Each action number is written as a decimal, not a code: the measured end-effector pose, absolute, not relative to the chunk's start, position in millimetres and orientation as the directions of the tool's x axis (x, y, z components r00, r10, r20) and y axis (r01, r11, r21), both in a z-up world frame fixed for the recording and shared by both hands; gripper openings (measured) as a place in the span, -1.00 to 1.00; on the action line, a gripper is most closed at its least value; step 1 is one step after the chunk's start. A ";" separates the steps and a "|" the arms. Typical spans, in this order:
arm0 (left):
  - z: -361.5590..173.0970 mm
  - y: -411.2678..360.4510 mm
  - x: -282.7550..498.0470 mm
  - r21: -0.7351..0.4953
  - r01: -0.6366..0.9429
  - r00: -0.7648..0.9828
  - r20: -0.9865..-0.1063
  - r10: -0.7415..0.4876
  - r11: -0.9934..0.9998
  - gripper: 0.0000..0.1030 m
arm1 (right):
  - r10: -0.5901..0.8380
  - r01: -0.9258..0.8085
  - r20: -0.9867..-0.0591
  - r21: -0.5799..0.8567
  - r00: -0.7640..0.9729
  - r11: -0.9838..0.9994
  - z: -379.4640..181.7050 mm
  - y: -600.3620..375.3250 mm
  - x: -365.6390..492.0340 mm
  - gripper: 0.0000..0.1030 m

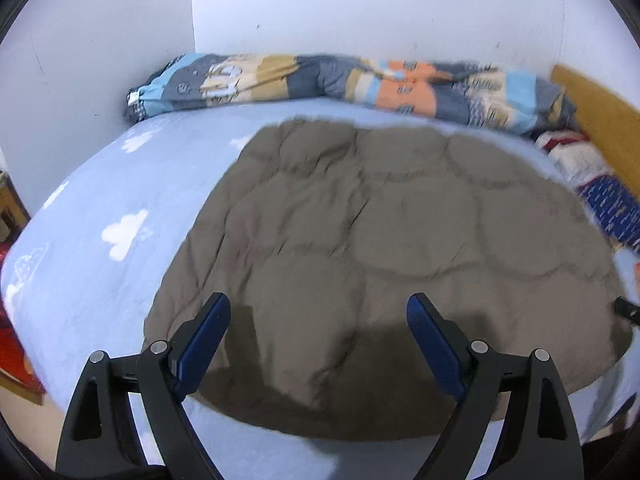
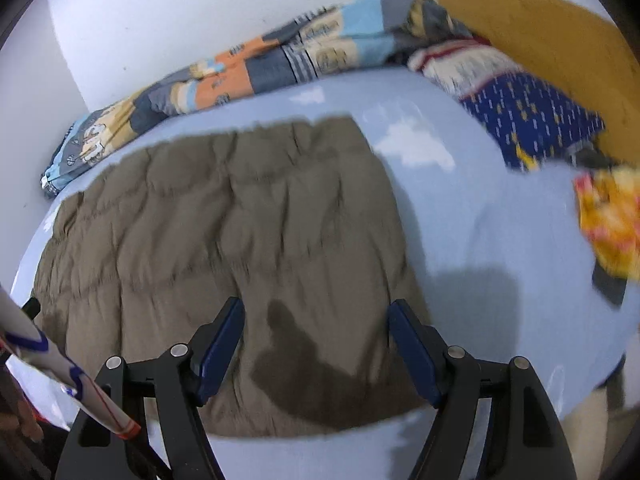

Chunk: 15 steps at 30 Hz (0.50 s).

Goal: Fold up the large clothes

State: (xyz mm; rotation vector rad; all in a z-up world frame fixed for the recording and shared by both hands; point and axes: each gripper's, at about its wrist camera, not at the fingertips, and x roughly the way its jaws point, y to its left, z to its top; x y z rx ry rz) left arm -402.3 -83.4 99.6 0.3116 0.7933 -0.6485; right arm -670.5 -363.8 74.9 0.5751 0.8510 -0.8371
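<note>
Left wrist view: the left gripper (image 1: pixel 318 308), black-armed with blue pads, is hovering with its jaws spread wide and nothing between them, released above the near part of a brown quilted padded garment (image 1: pixel 380 240). Right wrist view: the right gripper (image 2: pixel 316 312), of the same build, is likewise standing released and empty over the lower centre of that garment (image 2: pixel 224 240).

The garment is lying flat on a pale blue bed sheet printed with white clouds (image 1: pixel 100 208), filling the centre and right of the left view and the centre-left of the right view. Its long axis is running from the lower frame edge toward the upper frame, its far straight edge facing the wall. The fabric is showing stitched, puffy panels and fine wrinkles; gripper shadows are falling on its near part. No label or readable writing is showing; motion blur is softening detail.

Beyond it, a rolled patchwork blanket in blue, orange, grey and tan (image 1: pixel 360 84) is lying along the white wall (image 1: pixel 320 8). At the upper right, a navy patterned cloth (image 2: pixel 532 120) is resting beside a yellow wooden headboard (image 2: pixel 540 28).
</note>
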 end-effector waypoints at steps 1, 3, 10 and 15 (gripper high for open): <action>96.1 -83.3 -399.8 0.024 0.642 0.523 -0.744 -0.415 0.767 0.75 | -0.405 0.827 -0.835 0.099 0.372 0.554 71.3 -362.7 -670.1 0.54; 85.0 -84.5 -392.6 0.002 0.647 0.495 -0.762 -0.418 0.762 0.75 | -0.398 0.823 -0.853 0.063 0.339 0.565 60.8 -363.6 -659.6 0.63; 104.3 -80.3 -416.3 0.050 0.648 0.578 -0.682 -0.449 0.760 0.75 | -0.586 0.804 -0.725 -0.075 0.362 0.589 95.5 -325.0 -640.0 0.61; 101.1 -86.2 -443.0 0.074 0.672 0.587 -0.661 -0.469 0.737 0.75 | -0.545 0.719 -0.705 -0.071 0.455 0.691 97.3 -286.7 -610.6 0.61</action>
